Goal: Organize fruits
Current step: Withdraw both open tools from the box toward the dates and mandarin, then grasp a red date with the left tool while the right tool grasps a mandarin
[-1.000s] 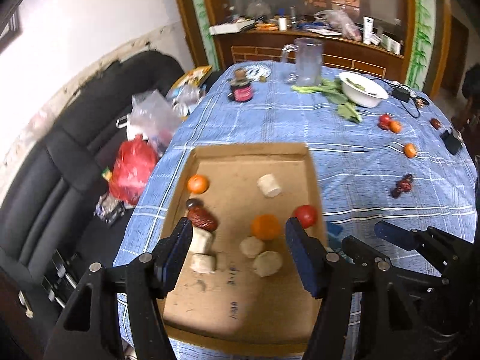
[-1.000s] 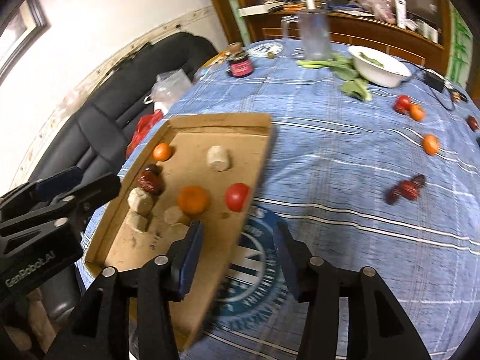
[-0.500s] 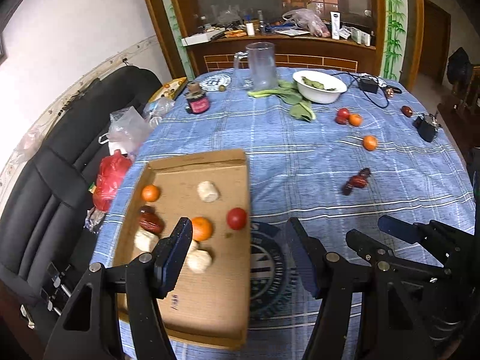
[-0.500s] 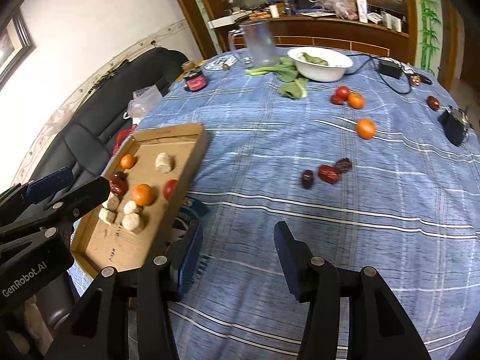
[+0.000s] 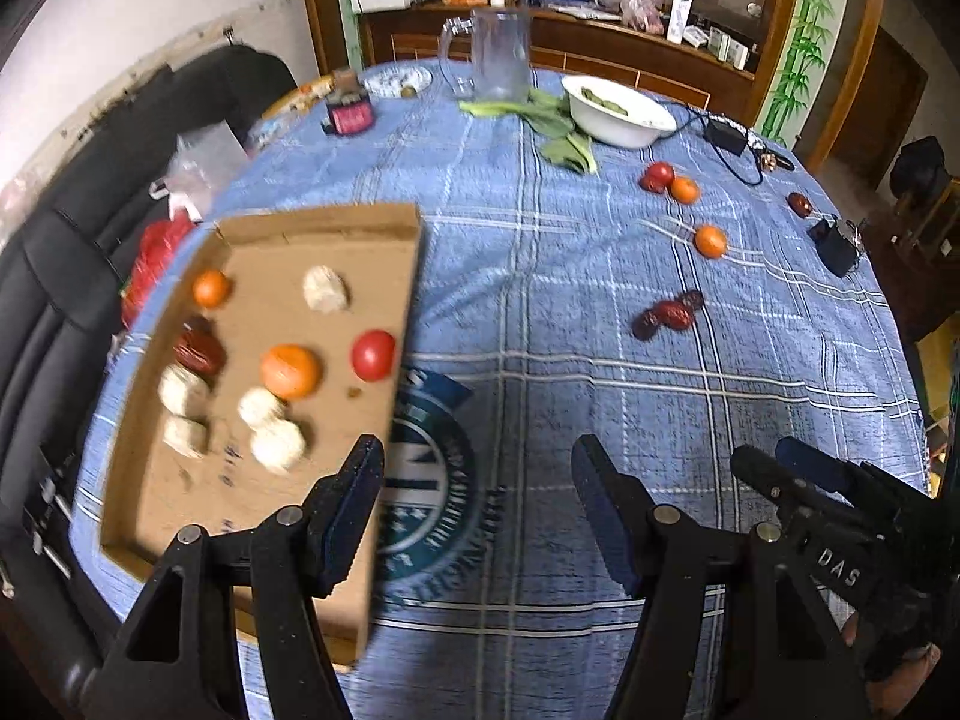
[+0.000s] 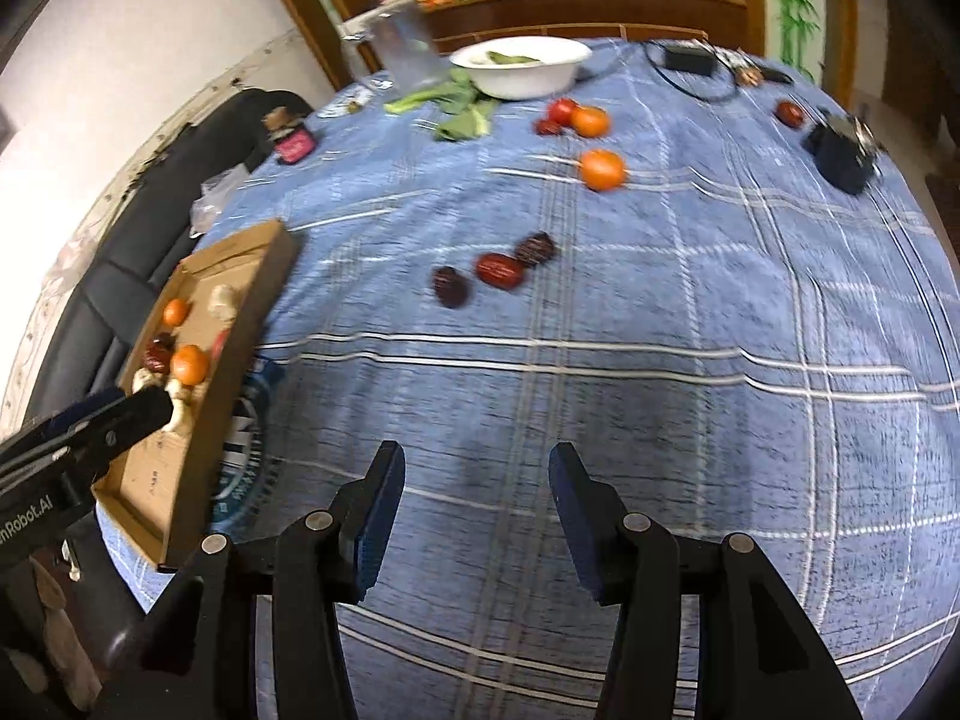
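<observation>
A shallow cardboard tray (image 5: 336, 234) lies at the table's left edge and holds two oranges, a tomato (image 5: 373, 355), a red date and several pale chunks. Loose on the blue checked cloth are three dates (image 6: 498, 269), an orange (image 6: 602, 169), and a tomato with an orange (image 6: 575, 115) near the white bowl. My left gripper (image 5: 474, 495) hangs open over the cloth just right of the tray, nothing between its fingers. My right gripper (image 6: 474, 501) is open and empty above bare cloth, with the dates ahead of it.
A white bowl (image 6: 522, 66) with greens, a clear jug (image 5: 498, 51), a small red jar (image 5: 348, 114), a black adapter with cable (image 6: 690, 57) and a black box (image 6: 840, 150) stand toward the back. A black sofa (image 5: 90, 228) borders the table's left.
Both grippers have moved rightward, away from over the tray and out over the open cloth. The loose dates and oranges now sit nearer in the right wrist view. Jaw openings look unchanged.
</observation>
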The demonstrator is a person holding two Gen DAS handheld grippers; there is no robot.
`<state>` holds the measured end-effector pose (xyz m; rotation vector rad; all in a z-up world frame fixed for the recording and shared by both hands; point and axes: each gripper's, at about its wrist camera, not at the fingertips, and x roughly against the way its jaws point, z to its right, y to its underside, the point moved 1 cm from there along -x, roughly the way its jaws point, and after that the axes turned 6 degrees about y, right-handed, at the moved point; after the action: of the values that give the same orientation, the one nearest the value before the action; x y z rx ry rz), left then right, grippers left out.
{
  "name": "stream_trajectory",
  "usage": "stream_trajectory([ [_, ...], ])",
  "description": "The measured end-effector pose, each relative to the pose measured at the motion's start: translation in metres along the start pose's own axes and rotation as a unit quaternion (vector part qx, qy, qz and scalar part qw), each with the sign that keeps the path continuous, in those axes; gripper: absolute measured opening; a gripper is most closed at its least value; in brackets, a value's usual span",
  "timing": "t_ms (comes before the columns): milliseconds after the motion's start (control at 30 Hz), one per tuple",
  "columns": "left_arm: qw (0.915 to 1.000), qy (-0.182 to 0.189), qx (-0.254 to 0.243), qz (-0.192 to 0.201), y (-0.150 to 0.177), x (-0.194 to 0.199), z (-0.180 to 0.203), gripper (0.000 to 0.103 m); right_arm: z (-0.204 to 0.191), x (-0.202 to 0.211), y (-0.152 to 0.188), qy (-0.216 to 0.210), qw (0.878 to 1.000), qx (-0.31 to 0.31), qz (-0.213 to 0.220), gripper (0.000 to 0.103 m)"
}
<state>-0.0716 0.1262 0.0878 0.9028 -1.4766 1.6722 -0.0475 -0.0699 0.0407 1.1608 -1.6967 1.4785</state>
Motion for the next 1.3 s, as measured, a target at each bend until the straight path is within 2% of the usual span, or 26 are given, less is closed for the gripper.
stream_trajectory([
  [400,0.9985,0.041,0.002,-0.036,-0.006,-0.044,0.015,0.064,0.046,-0.024,-0.024,0.021,0.999,-0.042,-0.013,0.054],
  [600,0.9958,0.071,0.012,-0.056,-0.022,-0.076,0.018,0.064,0.055,-0.035,-0.044,0.024,0.998,-0.049,-0.010,0.054],
  [767,0.9929,0.106,-0.007,-0.053,-0.043,-0.094,0.033,0.064,0.059,-0.042,-0.068,0.024,0.998,-0.051,-0.001,0.054],
  [867,0.9898,0.131,-0.039,-0.041,-0.056,-0.100,0.048,0.064,0.063,-0.047,-0.087,0.024,0.998,-0.051,0.008,0.054],
  [967,0.9828,0.163,-0.078,-0.037,-0.066,-0.106,0.068,0.063,0.068,-0.057,-0.109,0.015,0.998,-0.055,0.011,0.054],
  [1033,0.9773,0.183,-0.099,-0.039,-0.071,-0.112,0.079,0.060,0.070,-0.064,-0.121,0.011,0.998,-0.057,0.010,0.054],
  [1100,0.9725,0.202,-0.105,-0.049,-0.075,-0.120,0.084,0.055,0.071,-0.071,-0.134,0.011,0.998,-0.053,0.011,0.054],
  [1167,0.9692,0.217,-0.099,-0.060,-0.079,-0.129,0.086,0.055,0.069,-0.077,-0.143,0.015,0.999,-0.044,0.012,0.054],
  [1300,0.9671,0.229,-0.089,-0.067,-0.085,-0.139,0.084,0.055,0.066,-0.093,-0.158,0.016,0.999,-0.032,0.002,0.054],
])
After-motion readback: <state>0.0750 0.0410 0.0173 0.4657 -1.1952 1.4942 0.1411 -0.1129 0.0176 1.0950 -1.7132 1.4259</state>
